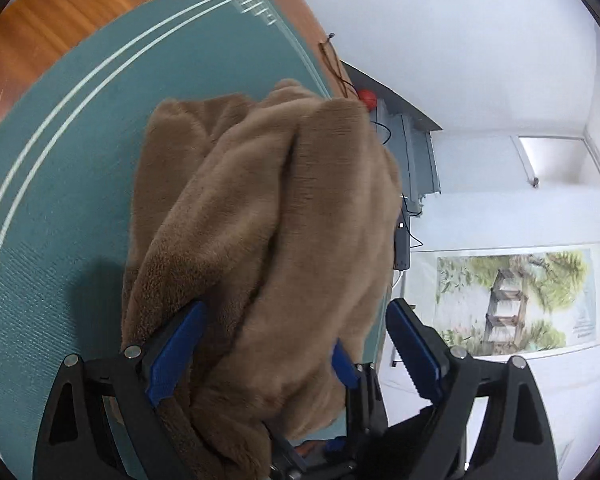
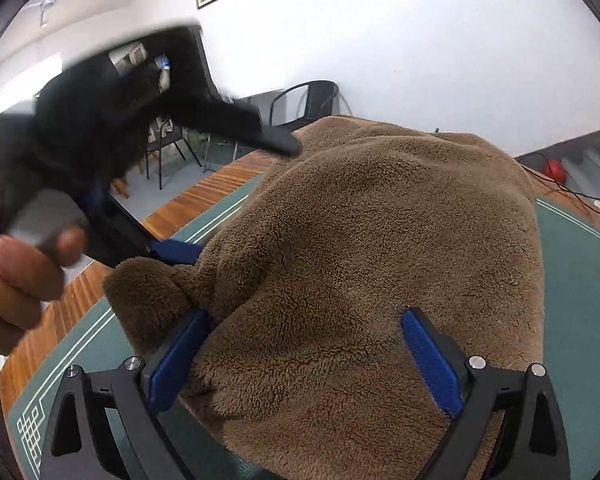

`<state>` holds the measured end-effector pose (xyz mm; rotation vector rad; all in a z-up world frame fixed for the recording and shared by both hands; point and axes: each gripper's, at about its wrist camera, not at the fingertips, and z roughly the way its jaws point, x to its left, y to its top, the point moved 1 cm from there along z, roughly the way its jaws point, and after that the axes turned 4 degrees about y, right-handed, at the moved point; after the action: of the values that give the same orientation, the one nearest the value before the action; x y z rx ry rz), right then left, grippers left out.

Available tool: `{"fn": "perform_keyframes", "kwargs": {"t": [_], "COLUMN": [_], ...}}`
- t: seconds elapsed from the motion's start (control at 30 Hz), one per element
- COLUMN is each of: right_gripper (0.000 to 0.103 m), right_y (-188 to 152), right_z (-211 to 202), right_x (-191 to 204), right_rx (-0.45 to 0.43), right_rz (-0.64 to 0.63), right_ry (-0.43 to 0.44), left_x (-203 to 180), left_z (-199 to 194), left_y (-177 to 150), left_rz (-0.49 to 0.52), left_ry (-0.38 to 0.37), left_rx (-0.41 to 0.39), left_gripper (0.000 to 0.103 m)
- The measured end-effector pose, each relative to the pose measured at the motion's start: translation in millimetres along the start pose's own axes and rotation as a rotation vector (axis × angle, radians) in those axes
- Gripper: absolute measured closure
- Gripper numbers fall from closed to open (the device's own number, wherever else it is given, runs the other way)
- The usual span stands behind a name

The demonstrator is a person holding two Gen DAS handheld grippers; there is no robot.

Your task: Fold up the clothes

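Note:
A brown fleece garment lies bunched on the green table mat. In the left wrist view my left gripper stands wide open with the fleece filling the space between its blue pads. In the right wrist view the same fleece rises in a mound, and my right gripper is also wide open around its near edge. The left gripper shows there too, blurred, held in a hand at upper left with a blue finger at the fleece edge.
The mat covers a wooden table with white border lines. A red ball and cables lie by grey stairs at the far right. Black chairs stand beyond the table's far edge. A framed picture hangs on the white wall.

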<state>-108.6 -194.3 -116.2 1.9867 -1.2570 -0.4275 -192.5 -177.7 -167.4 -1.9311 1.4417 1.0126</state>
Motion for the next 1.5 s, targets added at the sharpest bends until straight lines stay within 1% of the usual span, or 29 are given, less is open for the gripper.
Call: {"fn": "perform_keyframes", "kwargs": {"t": [0.07, 0.13, 0.2, 0.23, 0.27, 0.37, 0.47, 0.5, 0.57, 0.6, 0.63, 0.67, 0.7, 0.73, 0.77, 0.8, 0.9, 1.0, 1.03, 1.1, 1.13, 1.2, 1.23, 1.3, 1.37, 1.4, 1.43, 1.5], "right_gripper": [0.003, 0.003, 0.003, 0.003, 0.003, 0.003, 0.003, 0.003, 0.003, 0.003, 0.003, 0.003, 0.003, 0.003, 0.003, 0.003, 0.003, 0.003, 0.003, 0.003, 0.003, 0.003, 0.003, 0.003, 0.003, 0.003, 0.003, 0.003], "right_y": [0, 4, 10, 13, 15, 18, 22, 21, 16, 14, 12, 12, 11, 7, 4, 1, 0, -7, -7, -4, -2, 1, 3, 6, 10, 11, 12, 11], "right_z": [0, -4, -13, -20, -29, -48, -53, -54, -57, -58, -60, -60, -57, -54, -51, -50, -40, -43, -42, -41, -45, -55, -57, -54, -46, -41, -35, -26], "right_x": [-1, -7, -14, -19, -25, -53, -91, -104, -130, -136, -143, -146, -145, -144, -142, -140, -141, -147, -153, -169, -179, -199, -209, -225, -241, -248, -254, -261], "right_rx": [0.006, 0.025, 0.034, 0.024, 0.008, -0.018, -0.004, 0.002, 0.017, 0.028, 0.039, 0.051, 0.064, 0.077, 0.085, 0.088, 0.11, 0.128, 0.14, 0.162, 0.153, 0.109, 0.087, 0.07, 0.066, 0.064, 0.065, 0.075], "right_rz": [-0.01, 0.001, 0.013, 0.018, 0.023, 0.062, 0.141, 0.175, 0.251, 0.272, 0.293, 0.3, 0.286, 0.269, 0.256, 0.247, 0.226, 0.234, 0.26, 0.334, 0.379, 0.471, 0.518, 0.596, 0.665, 0.694, 0.719, 0.758], "right_ry": [0.009, 0.041, 0.068, 0.067, 0.054, -0.017, -0.13, -0.159, -0.193, -0.193, -0.193, -0.194, -0.195, -0.194, -0.192, -0.191, -0.18, -0.155, -0.123, -0.038, 0.009, 0.092, 0.127, 0.188, 0.253, 0.284, 0.321, 0.377], "left_x": [2, 3, -1, -6, -12, -42, -76, -86, -97, -97, -97, -94, -86, -78, -63, -54, -47, -44, -43, -44, -45, -52, -54, -49, -36, -29, -22, -9], "left_z": [1, 2, -5, -11, -17, -34, -35, -31, -20, -12, -5, 1, 9, 14, 18, 19, 18, 16, 13, 3, -2, -22, -29, -38, -38, -36, -34, -28], "left_y": [2, 5, 5, 5, 4, -3, -20, -29, -45, -49, -53, -51, -49, -47, -46, -45, -46, -44, -41, -30, -25, -17, -12, 4, 22, 28, 34, 41], "left_rz": [0.005, 0.007, 0.014, 0.034, 0.056, 0.18, 0.355, 0.424, 0.517, 0.547, 0.575, 0.575, 0.559, 0.542, 0.517, 0.498, 0.516, 0.512, 0.501, 0.47, 0.455, 0.438, 0.433, 0.412, 0.367, 0.341, 0.313, 0.28], "left_ry": [0.009, 0.02, 0.042, 0.063, 0.086, 0.148, 0.243, 0.272, 0.317, 0.357, 0.399, 0.438, 0.505, 0.55, 0.567, 0.553, 0.548, 0.535, 0.523, 0.477, 0.453, 0.376, 0.359, 0.365, 0.37, 0.357, 0.343, 0.283], "left_rx": [0.002, 0.006, -0.009, -0.027, -0.048, -0.114, -0.139, -0.135, -0.124, -0.119, -0.114, -0.112, -0.11, -0.106, -0.093, -0.086, -0.093, -0.077, -0.067, -0.072, -0.076, -0.114, -0.13, -0.146, -0.134, -0.121, -0.108, -0.077], "left_gripper": [0.01, 0.01, 0.01, 0.01, 0.01, 0.009, 0.009, 0.009, 0.009, 0.009, 0.009, 0.01, 0.01, 0.01, 0.01, 0.01, 0.01, 0.01, 0.01, 0.01, 0.009, 0.009, 0.009, 0.004, 0.004, 0.003, 0.003, 0.003]}}
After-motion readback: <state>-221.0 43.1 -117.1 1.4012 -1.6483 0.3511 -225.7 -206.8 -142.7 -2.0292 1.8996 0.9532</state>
